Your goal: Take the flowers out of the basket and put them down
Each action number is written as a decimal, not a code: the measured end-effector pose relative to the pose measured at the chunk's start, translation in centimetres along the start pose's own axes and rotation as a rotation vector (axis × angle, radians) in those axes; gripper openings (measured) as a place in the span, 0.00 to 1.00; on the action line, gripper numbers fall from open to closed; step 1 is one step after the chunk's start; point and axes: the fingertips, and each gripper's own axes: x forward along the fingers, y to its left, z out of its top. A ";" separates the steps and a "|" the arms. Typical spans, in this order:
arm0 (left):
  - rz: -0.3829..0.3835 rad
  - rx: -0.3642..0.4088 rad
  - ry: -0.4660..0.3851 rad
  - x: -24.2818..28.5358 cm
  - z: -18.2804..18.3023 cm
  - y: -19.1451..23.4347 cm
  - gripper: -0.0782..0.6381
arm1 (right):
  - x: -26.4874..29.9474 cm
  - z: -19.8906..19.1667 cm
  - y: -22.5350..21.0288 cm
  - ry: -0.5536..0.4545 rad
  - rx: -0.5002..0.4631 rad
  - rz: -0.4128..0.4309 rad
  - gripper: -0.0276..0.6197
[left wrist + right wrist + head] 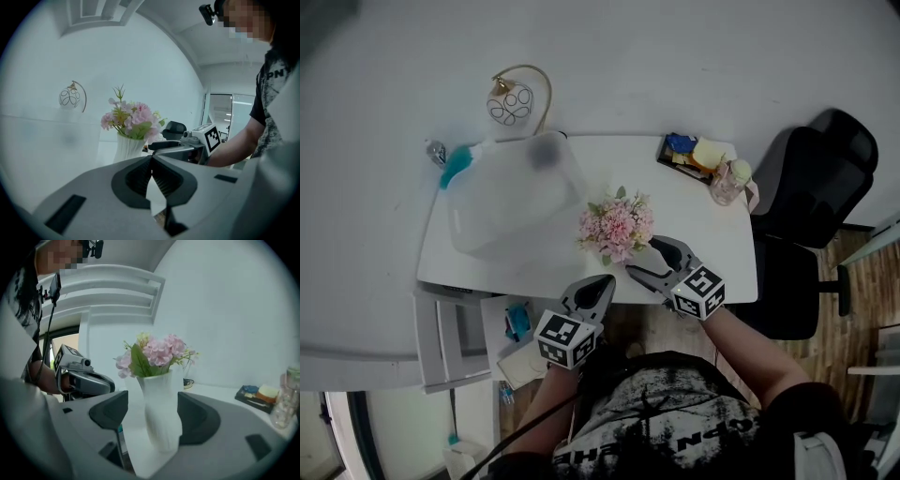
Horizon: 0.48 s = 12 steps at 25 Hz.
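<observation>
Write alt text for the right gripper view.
A white vase of pink flowers stands on a white table between the open jaws of the right hand-held gripper. The left hand-held gripper shows at left.

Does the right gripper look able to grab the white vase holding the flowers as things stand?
Probably yes: the right gripper has its jaws apart, with the white vase framed between them and nothing blocking.

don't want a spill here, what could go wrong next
The tall white vase stands between the right gripper's open jaws; closing off-centre could tip it. The flowers may make it top-heavy. The shut left gripper hangs close and could bump the right one.
</observation>
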 end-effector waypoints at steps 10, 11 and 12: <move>-0.029 0.025 -0.009 0.5 0.6 -2.0 0.13 | -4.3 1.0 0.8 -0.021 -0.062 -0.099 0.09; -0.032 0.028 -0.011 0.5 0.7 -2.1 0.13 | -4.5 0.8 1.0 -0.011 -0.067 -0.098 0.08; -0.034 0.030 -0.012 0.5 0.7 -2.2 0.13 | -4.8 0.7 1.1 -0.002 -0.069 -0.096 0.07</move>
